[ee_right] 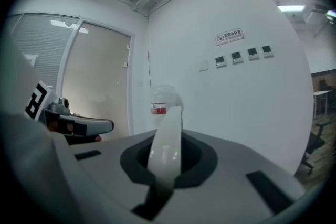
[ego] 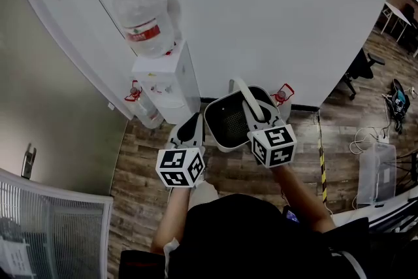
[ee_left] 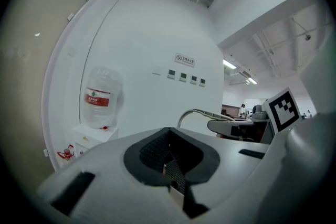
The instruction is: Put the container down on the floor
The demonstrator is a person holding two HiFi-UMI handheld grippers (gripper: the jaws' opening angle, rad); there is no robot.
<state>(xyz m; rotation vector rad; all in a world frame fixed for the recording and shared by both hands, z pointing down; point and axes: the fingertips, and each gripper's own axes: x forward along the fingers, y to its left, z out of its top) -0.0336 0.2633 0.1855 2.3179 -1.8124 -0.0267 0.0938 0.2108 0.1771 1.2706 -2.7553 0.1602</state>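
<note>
Right tongs [ee_right: 167,165] clenched on container handle [ee_right: 169,134] | left tongs [ee_left: 170,168] closed, empty | container [ego: 208,119] body only in head view

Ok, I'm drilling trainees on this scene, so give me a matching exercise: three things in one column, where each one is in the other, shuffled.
1. white container with dark mesh inside
2. clear water bottle with red label
3. clear plastic box

a. on the wooden floor
b. its white handle clamped in the right gripper
c. atop the white dispenser

Pairs: 1-b, 2-c, 3-a.
</note>
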